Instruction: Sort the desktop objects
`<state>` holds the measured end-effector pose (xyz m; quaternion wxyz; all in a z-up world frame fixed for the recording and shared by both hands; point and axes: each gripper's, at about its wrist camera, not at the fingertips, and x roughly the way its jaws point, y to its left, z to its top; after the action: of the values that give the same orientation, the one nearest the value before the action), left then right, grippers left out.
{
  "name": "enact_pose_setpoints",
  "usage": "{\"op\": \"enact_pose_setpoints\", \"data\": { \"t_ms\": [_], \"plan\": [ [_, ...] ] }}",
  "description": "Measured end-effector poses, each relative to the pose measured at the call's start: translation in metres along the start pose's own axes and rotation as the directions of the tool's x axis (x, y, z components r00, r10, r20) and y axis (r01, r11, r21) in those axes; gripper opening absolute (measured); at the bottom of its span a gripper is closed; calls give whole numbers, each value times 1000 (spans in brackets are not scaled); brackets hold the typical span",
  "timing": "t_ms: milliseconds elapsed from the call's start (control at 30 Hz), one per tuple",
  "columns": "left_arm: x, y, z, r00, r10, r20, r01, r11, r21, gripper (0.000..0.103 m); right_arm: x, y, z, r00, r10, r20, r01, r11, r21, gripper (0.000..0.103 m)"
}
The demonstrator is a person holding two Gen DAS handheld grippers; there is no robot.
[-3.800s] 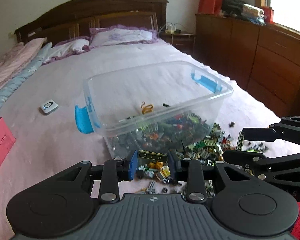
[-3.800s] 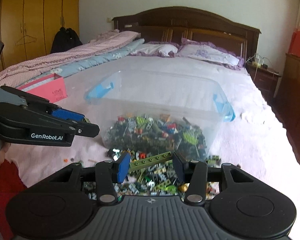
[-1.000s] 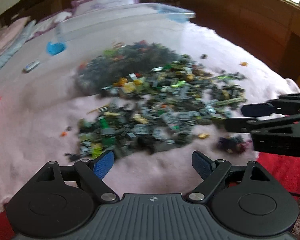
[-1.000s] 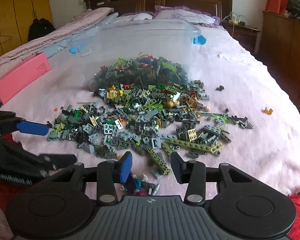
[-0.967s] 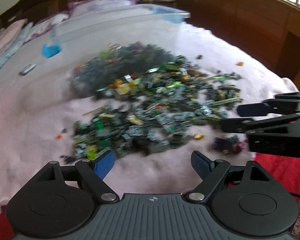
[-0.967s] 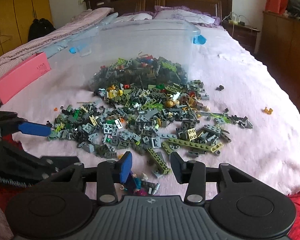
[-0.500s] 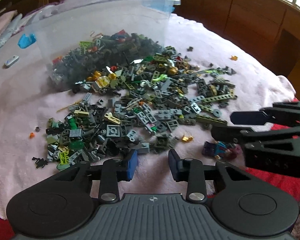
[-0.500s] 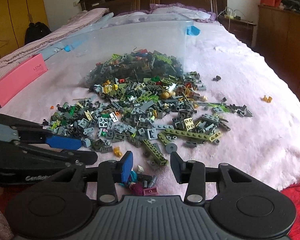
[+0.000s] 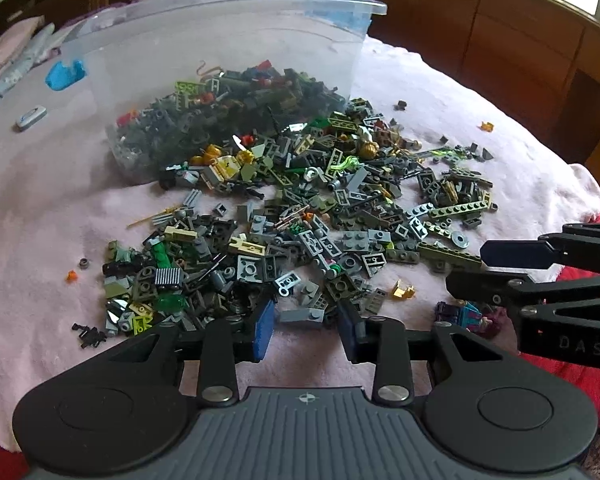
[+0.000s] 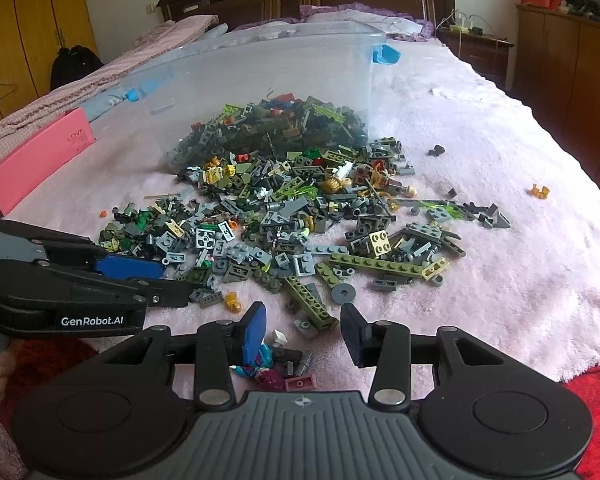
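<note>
A: Where is there room around the left gripper (image 9: 306,330)?
B: Bare pink fluffy blanket (image 9: 32,208) to its left; ahead, the heap of small grey and green plastic bricks (image 9: 300,208) spills from the tipped clear plastic bin (image 9: 220,40).
A: Its jaws?
B: Just been closing from wide, now narrowly apart, a grey brick (image 9: 302,315) between them, untouched.
A: The right gripper (image 10: 304,330)?
B: Half apart, empty, unchanged, near the bed's edge.
</note>
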<state>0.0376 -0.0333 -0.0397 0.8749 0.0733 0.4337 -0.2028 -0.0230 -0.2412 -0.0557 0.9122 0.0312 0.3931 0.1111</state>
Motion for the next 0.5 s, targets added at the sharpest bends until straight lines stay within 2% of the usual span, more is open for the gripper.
{"op": "enact_pose_setpoints", "data": {
  "t_ms": [100, 500],
  "plan": [
    [-1, -1, -1, 1000, -3, 0, 3, 1000, 11, 26, 1, 0, 0, 1000, -2, -1, 2, 1000, 1, 45],
    [-2, -5, -2, 1000, 7, -2, -7, 999, 35, 25, 7, 4, 5, 1000, -13, 9, 14, 999, -43, 43]
  ]
}}
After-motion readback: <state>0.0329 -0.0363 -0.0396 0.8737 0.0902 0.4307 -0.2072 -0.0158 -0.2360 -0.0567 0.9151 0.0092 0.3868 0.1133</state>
